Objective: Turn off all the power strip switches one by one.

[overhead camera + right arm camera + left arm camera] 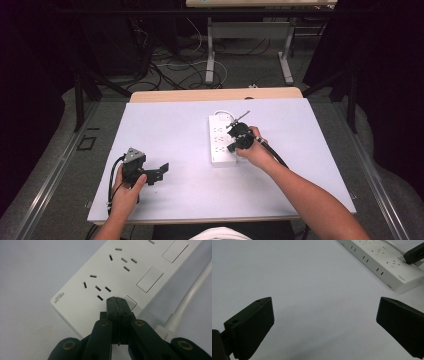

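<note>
The white power strip lay near the middle of the table. The right gripper, jaws pressed together on nothing, had its tips on the strip's nearest switch. The left gripper rested well apart, jaws wide.

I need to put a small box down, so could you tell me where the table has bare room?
The widest bare stretch lies between the left gripper and the power strip, back to the table's far edge. Another lies right of the strip. It is crowded at the strip, where the shut right gripper sits.
</note>
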A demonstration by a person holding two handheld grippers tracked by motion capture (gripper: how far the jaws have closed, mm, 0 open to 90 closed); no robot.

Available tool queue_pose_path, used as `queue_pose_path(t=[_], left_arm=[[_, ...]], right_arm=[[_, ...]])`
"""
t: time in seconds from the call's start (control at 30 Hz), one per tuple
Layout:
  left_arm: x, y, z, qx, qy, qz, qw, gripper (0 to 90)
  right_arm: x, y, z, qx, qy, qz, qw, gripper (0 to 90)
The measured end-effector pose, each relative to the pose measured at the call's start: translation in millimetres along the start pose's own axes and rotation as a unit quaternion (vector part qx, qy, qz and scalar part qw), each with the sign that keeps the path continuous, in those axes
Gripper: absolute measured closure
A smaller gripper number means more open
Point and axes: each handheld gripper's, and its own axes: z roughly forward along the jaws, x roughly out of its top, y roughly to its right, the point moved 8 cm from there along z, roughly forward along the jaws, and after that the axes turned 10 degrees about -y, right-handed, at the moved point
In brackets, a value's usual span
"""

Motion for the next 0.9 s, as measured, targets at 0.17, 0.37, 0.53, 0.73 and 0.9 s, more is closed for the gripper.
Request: queue_pose_path(t=[0.17, 0.37, 0.53, 0.73, 0.9], left_arm=[[-1.2, -0.7, -1.2, -0.002, -0.001, -0.002, 1.0, 1.5], [-1.5, -1.7, -2.3, -0.001, -0.001, -0.004, 1.0, 1.5], [-0.9, -1.8, -1.2, 0.003, 0.006, -0.006, 1.0, 1.5], [-0.5, -1.4, -0.9, 0.002, 0.007, -0.006, 1.0, 1.5], [-0.7, -1.3, -0.9, 0.002, 0.007, -0.007, 0.9999, 1.5]], right_arm=[[-2.0, -2.1, -1.9, 0.005, -0.009, 0.011, 0.9999, 90.0], [-1.0, -3.4, -0.8, 0.009, 0.003, 0.007, 0.9999, 90.0], [2.8, -5.6, 1.0, 0.011, 0.05, 0.021, 0.9985, 90.0], [-6.0, -2.4, -7.5, 0.001, 0.011, 0.004, 0.9999, 89.0], [-14.7, -1.9, -15.7, 0.006, -0.019, 0.011, 0.9997, 85.9]])
